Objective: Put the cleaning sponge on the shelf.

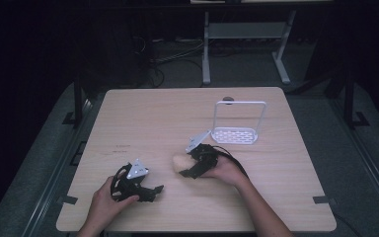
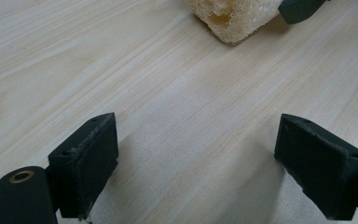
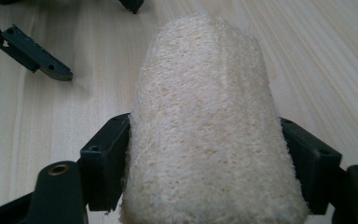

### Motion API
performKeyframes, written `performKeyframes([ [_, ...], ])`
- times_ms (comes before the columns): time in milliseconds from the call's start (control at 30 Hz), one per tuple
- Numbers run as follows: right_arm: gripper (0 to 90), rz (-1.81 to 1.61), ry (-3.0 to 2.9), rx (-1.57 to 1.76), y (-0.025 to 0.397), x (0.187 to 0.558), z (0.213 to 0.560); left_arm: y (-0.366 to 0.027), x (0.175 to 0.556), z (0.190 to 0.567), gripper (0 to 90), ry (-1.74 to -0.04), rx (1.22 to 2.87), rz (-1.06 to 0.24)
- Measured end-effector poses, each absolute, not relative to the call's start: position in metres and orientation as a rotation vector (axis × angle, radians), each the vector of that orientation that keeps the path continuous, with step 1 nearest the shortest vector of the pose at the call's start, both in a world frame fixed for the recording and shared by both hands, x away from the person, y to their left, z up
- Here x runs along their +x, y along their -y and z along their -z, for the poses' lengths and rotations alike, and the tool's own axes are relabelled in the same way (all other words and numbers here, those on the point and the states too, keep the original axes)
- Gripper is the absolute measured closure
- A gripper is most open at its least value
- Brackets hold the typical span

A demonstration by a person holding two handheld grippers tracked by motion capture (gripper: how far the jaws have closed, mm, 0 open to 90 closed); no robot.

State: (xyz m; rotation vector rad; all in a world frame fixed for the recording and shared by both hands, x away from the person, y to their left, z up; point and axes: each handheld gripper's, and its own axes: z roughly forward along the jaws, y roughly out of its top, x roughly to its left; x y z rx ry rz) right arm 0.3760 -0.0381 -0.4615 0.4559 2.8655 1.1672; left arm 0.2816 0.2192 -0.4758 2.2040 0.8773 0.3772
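In the high view the wooden table [image 1: 143, 113] fills the middle of the frame. A white wire rack [image 1: 239, 122] with a perforated base stands upright right of centre. Below it, the right gripper [image 1: 183, 170] points toward the left of the frame at a pale loofah [image 1: 179, 162], a small blob from this height. The left gripper [image 1: 154, 191] sits lower left of centre, aimed right, well apart from the rack.

The right gripper view gives what the high view cannot: the loofah [image 3: 205, 126] is a rounded, fibrous cylinder, coarse and netted, cream-coloured. Both black jaws press against its sides, closed onto it near the bottom of the frame. At the upper left of that view the left gripper [image 3: 93, 37] lies on the pale wood grain.

The left gripper view shows its own jaws spread wide, with bare tabletop between the matte, rough-edged pads and nothing held. At the top edge is the loofah's end [image 2: 233, 18], porous and yellowish inside, resting on the table, with one tip of the right gripper beside it.
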Motion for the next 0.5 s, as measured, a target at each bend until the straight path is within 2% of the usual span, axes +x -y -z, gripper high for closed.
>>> performKeyframes([
  [500,26.4,-1.209,-2.809,0.469,0.053,0.369,0.451,-0.219,0.282,0.476,12.8,-0.873,2.209,-0.380],
])
